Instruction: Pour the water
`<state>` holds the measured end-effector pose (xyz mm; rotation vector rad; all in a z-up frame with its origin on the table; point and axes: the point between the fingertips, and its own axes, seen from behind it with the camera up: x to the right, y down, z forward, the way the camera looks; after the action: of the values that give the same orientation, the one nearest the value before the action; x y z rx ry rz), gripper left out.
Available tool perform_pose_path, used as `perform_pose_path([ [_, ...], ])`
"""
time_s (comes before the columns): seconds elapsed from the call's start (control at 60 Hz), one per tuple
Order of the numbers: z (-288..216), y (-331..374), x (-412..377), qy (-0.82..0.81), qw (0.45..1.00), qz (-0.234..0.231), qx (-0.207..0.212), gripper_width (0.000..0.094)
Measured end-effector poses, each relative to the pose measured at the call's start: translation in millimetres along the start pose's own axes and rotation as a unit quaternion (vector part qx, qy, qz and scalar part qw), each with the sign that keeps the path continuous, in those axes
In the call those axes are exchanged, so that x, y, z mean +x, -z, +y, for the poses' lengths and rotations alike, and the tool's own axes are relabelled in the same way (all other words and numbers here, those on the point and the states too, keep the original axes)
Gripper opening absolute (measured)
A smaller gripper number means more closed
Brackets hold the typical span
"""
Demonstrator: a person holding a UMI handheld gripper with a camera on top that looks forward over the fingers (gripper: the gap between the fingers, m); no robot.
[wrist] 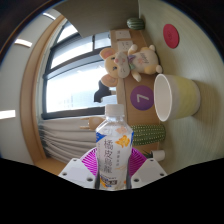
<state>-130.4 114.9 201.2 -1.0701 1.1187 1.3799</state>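
My gripper [112, 168] is shut on a clear plastic bottle [113, 150] with a white cap and a white label with orange and blue print. The magenta pads [92, 160] press on both sides of the bottle's lower body. The view is rolled to one side, so the room looks tilted. A pale yellow cup [176, 97] is beyond the bottle and to the right, with its open mouth turned towards the bottle's cap. The cap is on and no water flows.
A plush bear [128, 66] sits beyond the cup. A purple disc [142, 98] lies by the cup and a pink disc [171, 37] farther off. A green patterned cloth [146, 132] is beside the bottle. A large window [75, 80] fills the background.
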Motion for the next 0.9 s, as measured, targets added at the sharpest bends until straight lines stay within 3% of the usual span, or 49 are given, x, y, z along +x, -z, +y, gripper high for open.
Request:
perform_pose_path([
  [0.433,-58.3,-12.8,11.6,-0.34,0.932,-0.057,0.11,0.0357],
  [0.533,-66.2,-11.4,8.8,-0.357,0.925,-0.063,0.116,0.0357],
  [0.733,-65.0,-13.4,-5.6,-0.316,0.941,-0.06,0.105,0.0358],
  [0.9,-31.2,-24.8,-51.9,-0.014,0.999,-0.037,0.019,0.0357],
])
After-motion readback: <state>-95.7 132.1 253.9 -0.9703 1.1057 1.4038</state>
